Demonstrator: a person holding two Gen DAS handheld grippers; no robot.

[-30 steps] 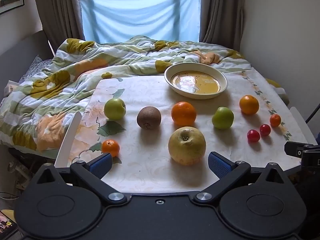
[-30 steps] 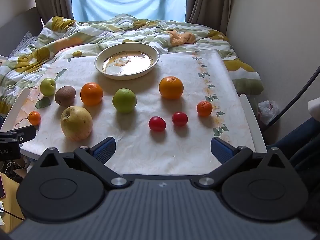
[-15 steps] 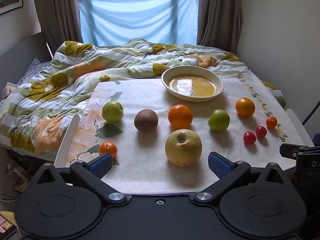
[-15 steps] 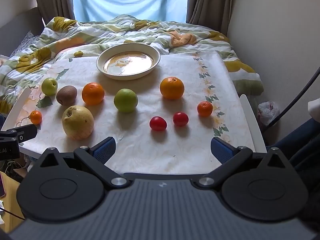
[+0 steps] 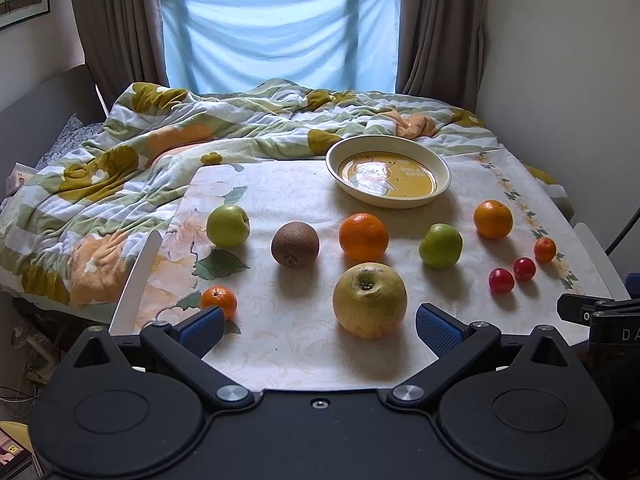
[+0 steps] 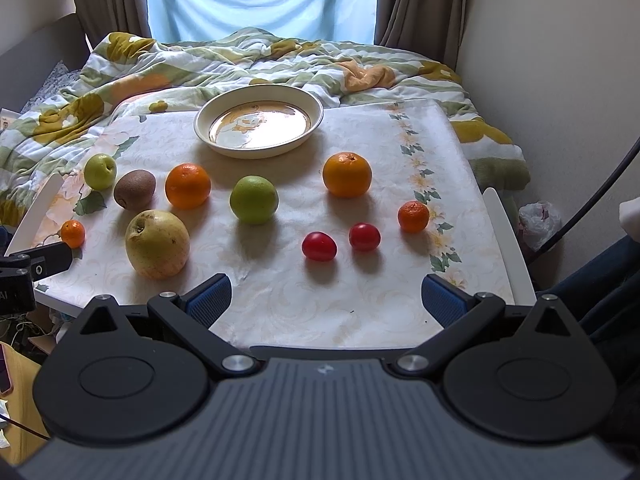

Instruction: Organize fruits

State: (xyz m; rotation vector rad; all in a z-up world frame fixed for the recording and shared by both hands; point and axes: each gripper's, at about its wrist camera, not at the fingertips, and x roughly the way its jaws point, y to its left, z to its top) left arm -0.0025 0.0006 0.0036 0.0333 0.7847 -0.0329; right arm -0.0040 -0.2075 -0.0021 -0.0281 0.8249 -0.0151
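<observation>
Daylight comes through the curtained window behind a rumpled floral quilt [image 5: 180, 148], and in front of it sits the worktop [image 5: 304, 344] under a pale flowered cloth, fruit scattered all over it. Both sets of tongs hang back at the near edge: left tongs [image 5: 318, 326] spread wide and holding nothing, right tongs [image 6: 326, 300] likewise parted and empty. The empty bowl [image 6: 316, 120] waits near the far edge, probably the destination. Closest to the left tongs is the big yellow pear-like fruit [image 5: 370, 300], blotchy-skinned and dimpled on top; it looks heavy and firm, best gripped across its widest middle. Behind it sit the fuzzy brown kiwi [image 5: 295, 244], an orange [image 5: 363, 237], two green apples [image 5: 228, 225] [image 5: 441, 245], and a second orange [image 6: 347, 174] towards the right edge. Two glossy red tomatoes [image 6: 319, 246] [image 6: 364, 236] lie nearest the right tongs: light, smooth, likely slippery and easily squashed, so a gentle squeeze. Small mandarins [image 6: 413, 216] [image 5: 219, 301] sit by the right edge and the near left corner.
</observation>
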